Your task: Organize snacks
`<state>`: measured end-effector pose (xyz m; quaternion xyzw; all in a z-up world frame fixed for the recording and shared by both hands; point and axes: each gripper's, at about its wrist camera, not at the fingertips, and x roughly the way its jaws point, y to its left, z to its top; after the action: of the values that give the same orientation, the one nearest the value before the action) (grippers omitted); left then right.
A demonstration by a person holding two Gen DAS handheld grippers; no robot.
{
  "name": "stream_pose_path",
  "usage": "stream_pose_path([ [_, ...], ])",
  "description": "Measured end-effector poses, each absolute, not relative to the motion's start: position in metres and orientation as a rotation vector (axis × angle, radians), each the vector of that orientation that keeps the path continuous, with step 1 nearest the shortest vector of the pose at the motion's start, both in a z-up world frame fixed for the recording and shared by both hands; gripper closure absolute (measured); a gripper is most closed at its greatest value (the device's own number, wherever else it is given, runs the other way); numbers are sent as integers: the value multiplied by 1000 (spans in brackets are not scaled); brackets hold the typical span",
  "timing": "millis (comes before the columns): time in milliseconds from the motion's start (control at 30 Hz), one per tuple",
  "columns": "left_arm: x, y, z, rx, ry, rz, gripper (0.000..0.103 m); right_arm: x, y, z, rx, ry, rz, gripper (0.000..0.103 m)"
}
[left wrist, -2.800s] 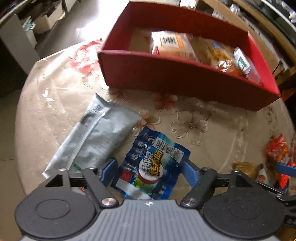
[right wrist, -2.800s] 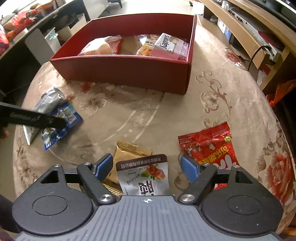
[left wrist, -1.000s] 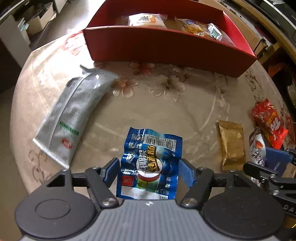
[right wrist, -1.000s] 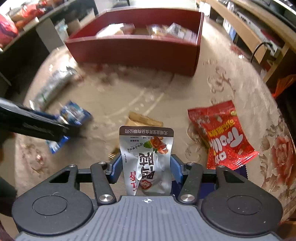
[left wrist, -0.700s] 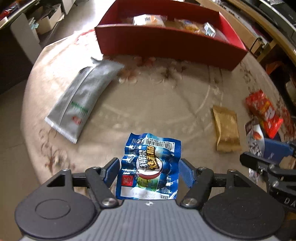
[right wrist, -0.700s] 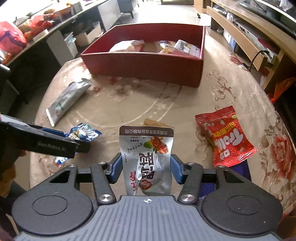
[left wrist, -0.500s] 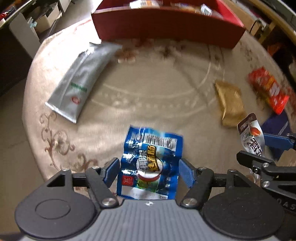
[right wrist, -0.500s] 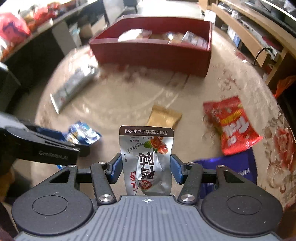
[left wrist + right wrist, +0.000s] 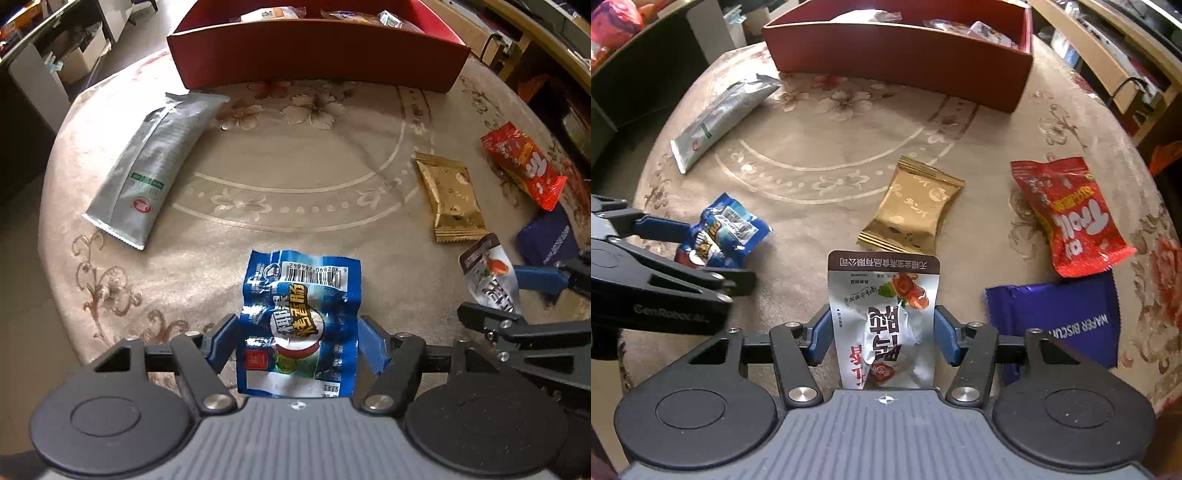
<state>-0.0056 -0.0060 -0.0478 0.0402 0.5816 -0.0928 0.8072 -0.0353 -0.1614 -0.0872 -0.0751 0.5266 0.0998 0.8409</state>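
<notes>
My left gripper [image 9: 297,341] is shut on a blue snack packet [image 9: 300,317] and holds it above the near edge of the round table. It also shows in the right wrist view [image 9: 720,232]. My right gripper [image 9: 882,334] is shut on a white snack pouch [image 9: 886,317] with a brown top band, held above the table; that pouch shows at the right of the left wrist view [image 9: 489,275]. The red box [image 9: 317,55] with several snacks inside stands at the far side of the table [image 9: 897,55].
On the floral tablecloth [image 9: 827,155] lie a long silver packet [image 9: 155,166], a gold packet [image 9: 912,206], a red candy bag [image 9: 1067,214] and a purple wafer biscuit packet [image 9: 1067,321]. Shelves and desks stand around the table.
Both grippers have closed on their packets, lifted them off the table and drawn back toward the near edge. The red box now looks farther away.
</notes>
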Motion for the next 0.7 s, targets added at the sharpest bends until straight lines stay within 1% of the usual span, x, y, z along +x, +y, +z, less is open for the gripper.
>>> stream_pose_path([
  [133, -9, -6, -43, 59, 1243, -200, 35, -43, -165, -80, -126, 1082, 201, 42],
  [333, -7, -4, -23, 2, 1187, -221, 35, -47, -169, -60, -77, 1002, 186, 42],
  [700, 21, -12, -11, -4, 1125, -202, 35, -17, -170, -42, -49, 939, 167, 42],
])
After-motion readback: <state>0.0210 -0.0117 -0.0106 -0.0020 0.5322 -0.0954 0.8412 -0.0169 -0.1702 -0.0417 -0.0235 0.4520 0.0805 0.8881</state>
